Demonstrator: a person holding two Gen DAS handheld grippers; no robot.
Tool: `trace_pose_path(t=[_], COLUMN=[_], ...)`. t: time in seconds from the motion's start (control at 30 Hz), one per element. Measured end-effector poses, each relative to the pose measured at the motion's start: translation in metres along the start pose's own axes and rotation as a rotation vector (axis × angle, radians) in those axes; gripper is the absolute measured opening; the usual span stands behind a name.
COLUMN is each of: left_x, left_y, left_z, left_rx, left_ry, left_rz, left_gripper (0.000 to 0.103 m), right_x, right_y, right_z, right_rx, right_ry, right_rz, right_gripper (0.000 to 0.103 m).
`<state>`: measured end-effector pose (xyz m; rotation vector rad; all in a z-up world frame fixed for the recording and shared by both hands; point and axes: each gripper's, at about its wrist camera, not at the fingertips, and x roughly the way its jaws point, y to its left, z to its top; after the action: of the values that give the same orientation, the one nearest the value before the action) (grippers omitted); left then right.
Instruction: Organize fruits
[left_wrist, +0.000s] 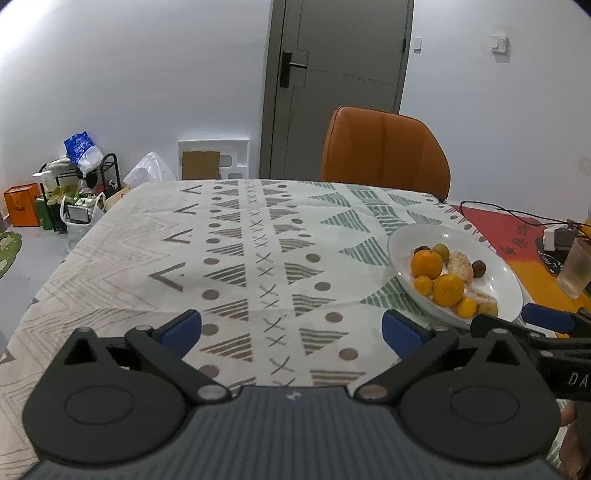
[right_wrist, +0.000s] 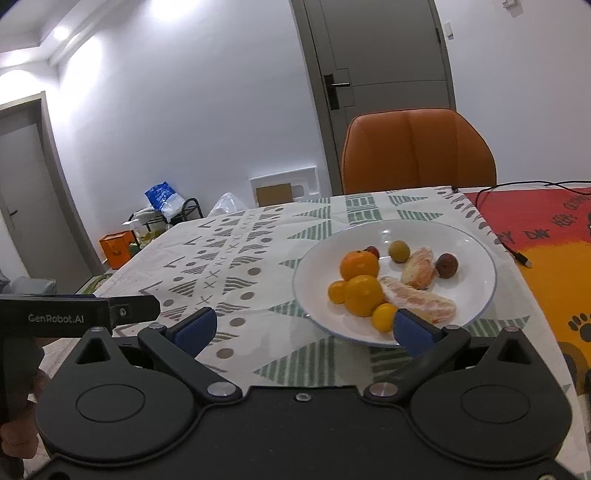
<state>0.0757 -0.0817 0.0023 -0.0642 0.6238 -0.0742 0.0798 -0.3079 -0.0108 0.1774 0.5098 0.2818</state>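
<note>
Right wrist view: we hold both hand-held grippers, right (right_wrist: 303, 328) and left (left_wrist: 291, 328), wide open and empty; fruit (right_wrist: 360, 295) already fills the plate (right_wrist: 476, 258), so we judge organizing done.

Oranges (right_wrist: 360, 278), peeled segments (right_wrist: 417, 301) and small dark fruits (right_wrist: 446, 265) lie clustered on white plate (right_wrist: 476, 254).

White plate (right_wrist: 476, 258) of oranges (right_wrist: 359, 264) (peeled segments too) beyond empty, wide-spread right tongs (right_wrist: 304, 328)
</note>
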Motion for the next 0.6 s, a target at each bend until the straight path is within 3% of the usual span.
trace_pose_path(t=[0.6], left_x=[-0.032], left_y=[0.031], left_z=[-0.016], left_rx=[-0.025], left_ry=[0.003], left_rz=[-0.003], left_gripper=[0.103], right_x=[-0.015], right_y=[0.024], right_z=[-0.011], right_rx=[-0.027], right_ry=[0.018], right_rz=[0.013], right_gripper=[0.103])
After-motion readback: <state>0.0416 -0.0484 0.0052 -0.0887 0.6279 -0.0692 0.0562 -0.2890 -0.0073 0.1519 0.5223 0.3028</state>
